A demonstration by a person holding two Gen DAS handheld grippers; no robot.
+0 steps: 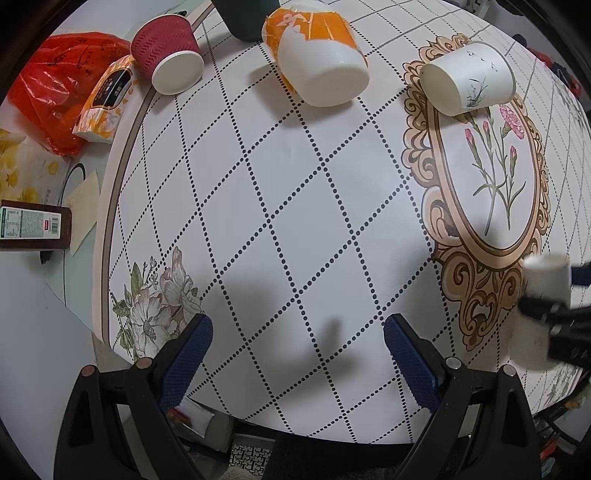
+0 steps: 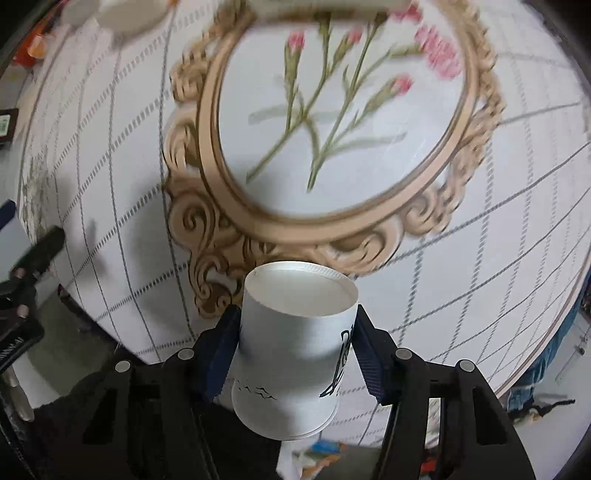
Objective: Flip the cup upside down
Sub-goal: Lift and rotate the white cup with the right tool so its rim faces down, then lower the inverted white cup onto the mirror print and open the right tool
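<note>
My right gripper [image 2: 295,350] is shut on a white paper cup [image 2: 291,354] with black bird drawings, held above the table's near edge with its flat base towards the camera. The same cup shows blurred at the right edge of the left wrist view [image 1: 546,280]. My left gripper [image 1: 297,354] is open and empty above the dotted tablecloth. Three more cups stand upside down at the far side: a red ribbed one [image 1: 166,55], an orange-and-white one [image 1: 317,59] and a white one with plant drawings [image 1: 469,77].
A round table with a patterned cloth [image 1: 277,184] fills both views. At the left lie a red plastic bag [image 1: 55,88], a tissue pack [image 1: 107,99] and a dark box [image 1: 33,227]. A dark green container [image 1: 245,16] stands at the back.
</note>
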